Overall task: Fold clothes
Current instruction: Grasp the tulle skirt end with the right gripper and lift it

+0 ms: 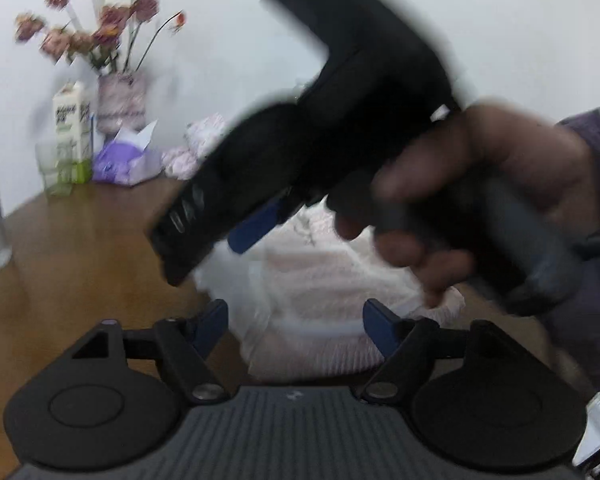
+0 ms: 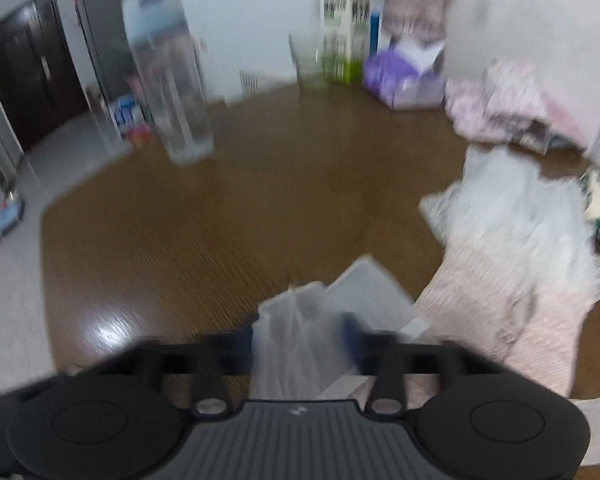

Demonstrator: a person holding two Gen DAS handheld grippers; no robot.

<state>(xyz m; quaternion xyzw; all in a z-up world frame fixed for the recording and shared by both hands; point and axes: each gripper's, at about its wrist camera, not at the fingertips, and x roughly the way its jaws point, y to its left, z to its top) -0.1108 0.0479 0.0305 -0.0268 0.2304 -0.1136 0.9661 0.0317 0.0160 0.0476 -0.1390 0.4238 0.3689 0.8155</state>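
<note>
Black left gripper (image 1: 296, 322) with blue fingers (image 1: 212, 322), ribbed grey body, round black discs; purple-grey sleeve (image 1: 596, 140)

Table (image 2: 220, 220) centre free; bottle (image 2: 168, 80) left, clutter (image 2: 404, 76) at back.

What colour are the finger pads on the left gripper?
Dark blue pads on black arms, clearest in the left wrist view; the left gripper stands open over the pink garment.

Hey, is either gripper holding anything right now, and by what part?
The right gripper pinches a white fabric edge of the pink-and-white garment between its fingers. The left gripper is open above the garment, holding nothing.
</note>
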